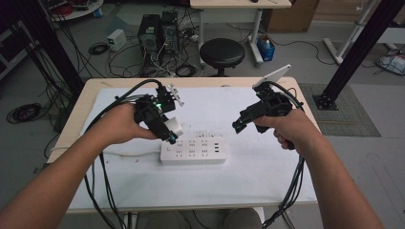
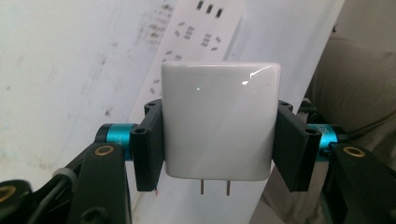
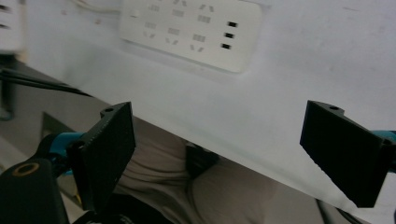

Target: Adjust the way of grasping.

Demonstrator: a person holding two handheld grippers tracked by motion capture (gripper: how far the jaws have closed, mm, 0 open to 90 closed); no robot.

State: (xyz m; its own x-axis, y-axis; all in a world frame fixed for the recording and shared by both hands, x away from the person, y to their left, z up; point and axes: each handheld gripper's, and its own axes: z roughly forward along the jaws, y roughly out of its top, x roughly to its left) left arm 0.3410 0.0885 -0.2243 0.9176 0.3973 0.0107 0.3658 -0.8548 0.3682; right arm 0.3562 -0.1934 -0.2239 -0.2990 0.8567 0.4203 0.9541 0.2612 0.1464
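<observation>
A white power strip (image 1: 193, 149) lies on the white sheet in the middle of the table; it also appears at the top of the left gripper view (image 2: 196, 28) and of the right gripper view (image 3: 189, 30). My left gripper (image 1: 172, 133) hovers over the strip's left end, shut on a white plug adapter (image 2: 218, 121) whose two metal prongs point toward the camera. The adapter (image 1: 175, 126) looks small in the high view. My right gripper (image 1: 237, 125) hangs open above the sheet, right of the strip, with nothing between its jaws.
The white sheet (image 1: 267, 167) covers most of the wooden table (image 1: 90, 90). Cables trail from both grippers over the table's front edge. Beyond the far edge stand a black stool (image 1: 222, 52), computer towers (image 1: 157, 31) and tangled floor cables. The person's lap lies beneath the near edge.
</observation>
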